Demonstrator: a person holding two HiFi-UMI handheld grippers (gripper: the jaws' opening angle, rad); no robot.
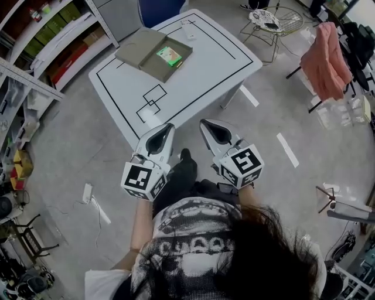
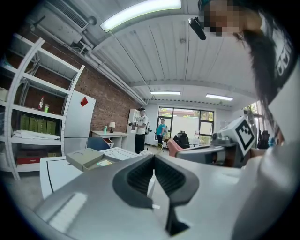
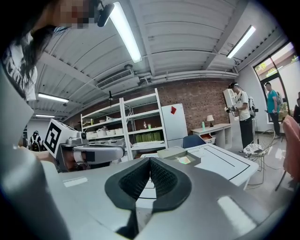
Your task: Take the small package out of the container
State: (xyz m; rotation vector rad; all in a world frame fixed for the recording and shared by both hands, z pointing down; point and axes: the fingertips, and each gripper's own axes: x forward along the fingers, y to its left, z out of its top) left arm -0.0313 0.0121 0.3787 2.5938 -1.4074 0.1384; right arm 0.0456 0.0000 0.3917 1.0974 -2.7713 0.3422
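Note:
An open khaki box, the container (image 1: 153, 53), lies on the far half of the white table (image 1: 211, 70). The small green package (image 1: 169, 55) rests inside it. Both grippers are held close to the person's body, short of the table's near edge and well away from the box. My left gripper (image 1: 166, 130) is shut with nothing in it, and so is my right gripper (image 1: 207, 125). In the left gripper view the container (image 2: 88, 158) shows far off past the closed left gripper (image 2: 153, 158). The right gripper view shows the container (image 3: 180, 153) and package (image 3: 184, 160) beyond the closed right gripper (image 3: 150, 161).
Black lines mark the tabletop, and a small white object (image 1: 188, 29) lies at its far edge. Shelving (image 1: 53, 35) stands at the left, a blue chair (image 1: 159, 9) behind the table. A rack with pink cloth (image 1: 328, 58) is at the right. Two people (image 2: 140, 129) stand far off.

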